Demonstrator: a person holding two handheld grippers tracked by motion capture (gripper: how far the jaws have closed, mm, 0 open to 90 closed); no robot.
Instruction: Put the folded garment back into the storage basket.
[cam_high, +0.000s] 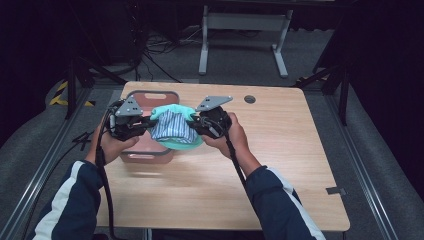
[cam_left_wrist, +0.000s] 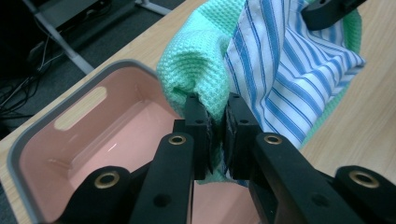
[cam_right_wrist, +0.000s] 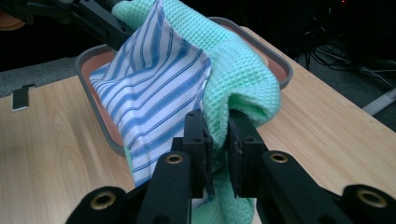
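- Green waffle cloth (cam_high: 176, 144) and a blue-and-white striped cloth (cam_high: 170, 127) hang together in the air, stretched between the two tongs; the striped one lies against the green one, facing the person
- left tongs (cam_left_wrist: 216, 135) are clenched on a bunched green corner, seen close in the left gripper view; the jaws press the fabric from both sides
- right tongs (cam_right_wrist: 217, 149) are clenched on the opposite edge, pinching green cloth with the striped one just beside the pads; whether the stripes are also caught I cannot tell
- pink bin (cam_high: 150, 155) with a grey rim stands on the wooden bench (cam_high: 280, 165), at its left half; the bundle hangs above the bin's right edge, partly over it, clear of the bench
- the bin's inside, where the left gripper view shows it, is bare
- judgement: picking up is done, since both cloths are lifted and held at two ends; what seems left is to bring the bundle fully over the bin, lower it in and let go; the work looks roughly half finished
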